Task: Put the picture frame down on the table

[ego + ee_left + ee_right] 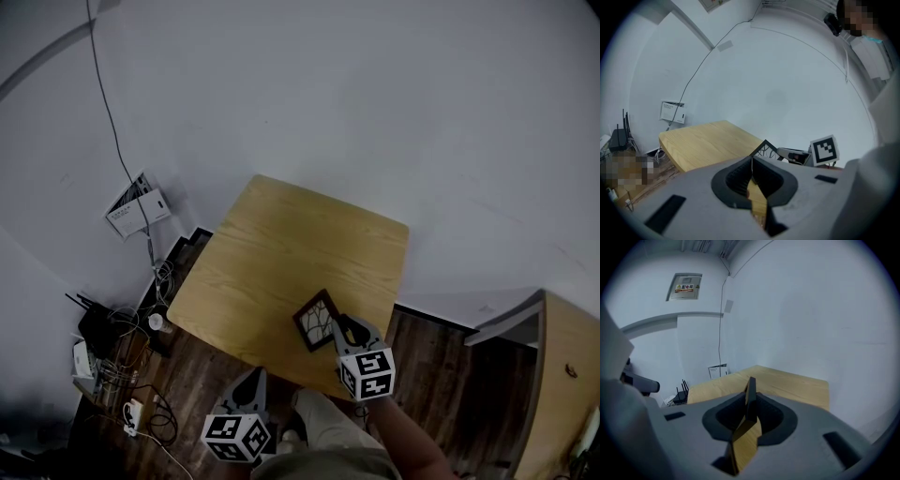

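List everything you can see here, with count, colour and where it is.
table: one, light wood, against the wall
frame: one, dark, at the table's near edge, in the right gripper
wall: one, white, behind the table
floor: one, dark wood, under the table
wall box: one, white, left of the table
cable: one, dark, down the wall to the box
router: one, black, on the floor, left
cabinet: one, light wood, far right
left gripper: one, grey, shut, empty, below the table edge
right gripper: one, grey, shut on the frame
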Demonstrator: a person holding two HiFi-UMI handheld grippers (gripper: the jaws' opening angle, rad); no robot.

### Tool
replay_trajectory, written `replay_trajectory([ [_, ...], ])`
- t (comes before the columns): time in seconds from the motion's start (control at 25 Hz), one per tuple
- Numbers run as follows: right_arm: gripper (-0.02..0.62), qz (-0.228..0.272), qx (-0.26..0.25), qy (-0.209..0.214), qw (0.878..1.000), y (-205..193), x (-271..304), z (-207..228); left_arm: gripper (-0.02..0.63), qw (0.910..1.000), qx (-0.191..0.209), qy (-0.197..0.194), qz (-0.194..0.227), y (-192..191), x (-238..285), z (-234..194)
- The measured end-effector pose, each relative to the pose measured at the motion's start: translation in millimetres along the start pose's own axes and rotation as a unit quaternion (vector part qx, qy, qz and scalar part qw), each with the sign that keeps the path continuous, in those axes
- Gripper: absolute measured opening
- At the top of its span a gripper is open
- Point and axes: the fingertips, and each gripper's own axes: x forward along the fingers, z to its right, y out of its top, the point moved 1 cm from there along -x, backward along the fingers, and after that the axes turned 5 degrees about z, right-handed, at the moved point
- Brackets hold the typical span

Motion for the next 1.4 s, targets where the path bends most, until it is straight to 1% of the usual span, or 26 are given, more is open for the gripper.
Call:
replay_trajectory([
  [0.16, 0.06, -0.002, 0.01, -0.007, 1.0, -5.6, 1.3, 8.0, 0.005, 1.0, -0.001, 0.0, -0.002, -1.9, 1.3, 1.9],
  [0.56, 0.055, -0.027, 0.057, -0.022, 0.998, -33.4, 5.1, 28.4, 0.005, 1.0, 0.0, -0.002, -0.005, -2.7, 5.9, 7.0],
  [0.64, 0.049, -0.036, 0.054, -0.027, 0.998, -40.7, 6.2, 28.6, 0.005, 1.0, 0.001, -0.003, -0.005, -2.9, 6.3, 6.6],
  [0.72, 0.009, -0.045, 0.048, -0.036, 0.997, -48.5, 6.4, 29.4, 0.005, 1.0, 0.001, -0.002, -0.006, -2.8, 6.3, 6.3],
  [0.76, 0.003, -0.049, 0.046, -0.039, 0.997, -51.9, 6.3, 29.9, 0.005, 1.0, 0.001, -0.002, -0.006, -2.4, 6.1, 6.0],
  [1.08, 0.0, -0.061, 0.041, -0.044, 0.996, -62.2, 9.6, 31.4, 0.005, 1.0, 0.004, 0.003, -0.005, -0.3, 5.2, 0.3],
  [1.4, 0.0, -0.054, 0.046, -0.041, 0.997, -53.4, -0.2, 23.8, 0.005, 1.0, 0.003, 0.0, -0.001, 2.6, 2.0, 1.0],
])
